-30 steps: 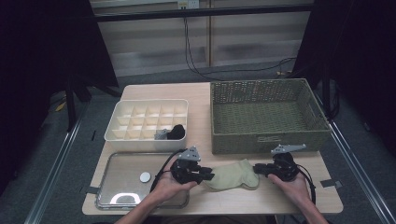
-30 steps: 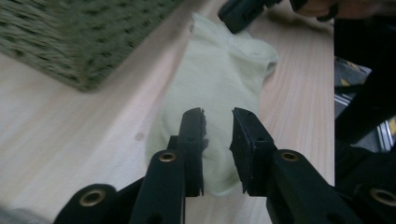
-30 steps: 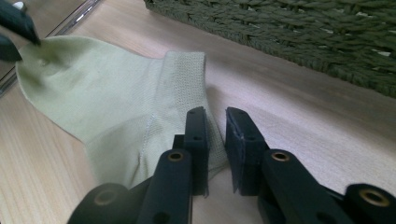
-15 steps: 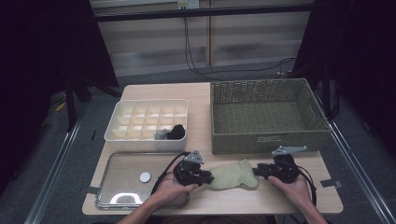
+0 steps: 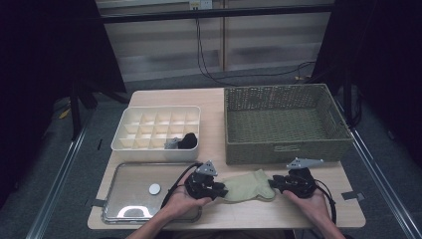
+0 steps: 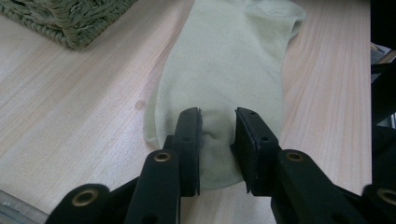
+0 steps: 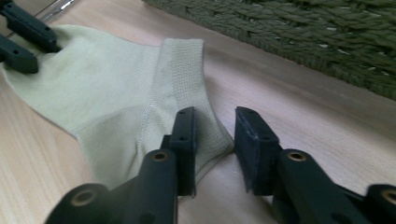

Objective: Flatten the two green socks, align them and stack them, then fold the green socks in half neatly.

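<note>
1. the pale green sock (image 5: pixel 247 186) lies flat on the worktop (image 5: pixel 219 102) near its front edge, between the two grippers and just in front of the wicker basket (image 5: pixel 284 149).
2. the left gripper (image 5: pixel 213 189) is at the sock's left end. in the left gripper view its fingers (image 6: pixel 187 140) stand apart with the toe end of the sock bunched between them; whether the pads still press the fabric cannot be told. the fingers have just been opening slightly.
3. the right gripper (image 5: pixel 276 183) is at the sock's right end. in the right gripper view its fingers (image 7: pixel 186 140) stand apart at the cuff corner; one finger lies over the fabric, the other over bare wood. the fingers have just been closing, with no firm clamp visible.
4. the divided organiser box (image 5: pixel 128 144) at the left holds one dark rolled item (image 5: pixel 188 141) in its front right compartment; the other compartments appear empty.
5. the metal tray (image 5: pixel 114 211) at the front left corner carries a small round disc (image 5: pixel 155 188).
6. judgement: the sock is laid out but not yet folded or rolled. folding and stowing remain.
</note>
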Demonstrator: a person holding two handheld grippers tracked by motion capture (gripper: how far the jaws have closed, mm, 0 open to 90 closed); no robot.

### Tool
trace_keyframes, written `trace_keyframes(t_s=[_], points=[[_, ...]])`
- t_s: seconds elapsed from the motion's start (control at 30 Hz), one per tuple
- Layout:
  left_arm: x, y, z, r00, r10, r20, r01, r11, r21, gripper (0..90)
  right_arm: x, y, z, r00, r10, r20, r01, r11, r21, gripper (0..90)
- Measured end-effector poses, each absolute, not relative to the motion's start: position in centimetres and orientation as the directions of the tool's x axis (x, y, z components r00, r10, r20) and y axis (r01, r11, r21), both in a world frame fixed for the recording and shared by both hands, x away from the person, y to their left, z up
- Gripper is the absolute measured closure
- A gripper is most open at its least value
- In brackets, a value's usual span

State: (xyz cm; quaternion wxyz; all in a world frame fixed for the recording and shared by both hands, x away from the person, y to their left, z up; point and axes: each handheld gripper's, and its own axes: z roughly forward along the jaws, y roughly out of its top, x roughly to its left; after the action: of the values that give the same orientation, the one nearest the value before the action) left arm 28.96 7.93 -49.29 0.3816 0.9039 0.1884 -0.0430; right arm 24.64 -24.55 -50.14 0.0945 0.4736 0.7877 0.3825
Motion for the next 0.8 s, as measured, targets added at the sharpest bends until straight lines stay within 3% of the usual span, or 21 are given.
trace_keyframes(t_s=[0.27, 0.8], points=[[29.03, 8.01, -49.4, 0.921, 0.311, -0.235, 0.385, -0.626, 0.678, 70.5, 25.16, -24.69, -50.1, -0.513, 0.808, 0.289, 0.72, 0.221, 0.658, 82.5], [28.9, 7.82, -49.32, 0.924, 0.316, -0.216, 0.375, -0.633, 0.678, 69.6, 25.22, -25.25, -49.15, -0.509, 0.786, 0.351, 0.707, 0.149, 0.692, 84.1]])
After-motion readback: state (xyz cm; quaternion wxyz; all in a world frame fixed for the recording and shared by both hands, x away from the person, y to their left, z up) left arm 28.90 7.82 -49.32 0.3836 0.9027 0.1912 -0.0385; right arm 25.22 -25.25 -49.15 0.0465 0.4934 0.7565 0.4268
